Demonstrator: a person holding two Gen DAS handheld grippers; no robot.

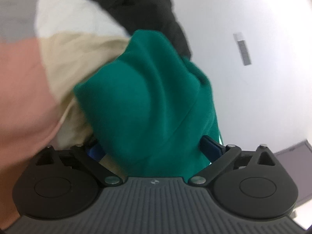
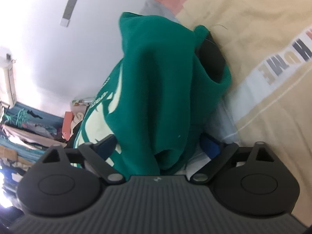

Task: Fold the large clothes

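In the left wrist view, the left gripper [image 1: 154,146] stands wide open with the bunched green fleece garment [image 1: 148,97] between its jaws, lying on the beige bedcover [image 1: 64,62]. In the right wrist view, the right gripper [image 2: 161,146] is equally wide, the cloth loose. I judge a release step; next, regrasp an edge.

In the left wrist view, the bunched green fleece garment [image 1: 148,101] covers the blue fingers [image 1: 209,144] of the left gripper [image 1: 152,148] almost wholly, so any contact cannot be told. The black cloth [image 1: 148,9] beyond is blurred and cut off by the top edge. In the right wrist view, the garment [image 2: 159,81] likewise hides most of the right gripper [image 2: 158,146] fingers [image 2: 209,146], and its pale print [image 2: 97,120] is too folded to read.
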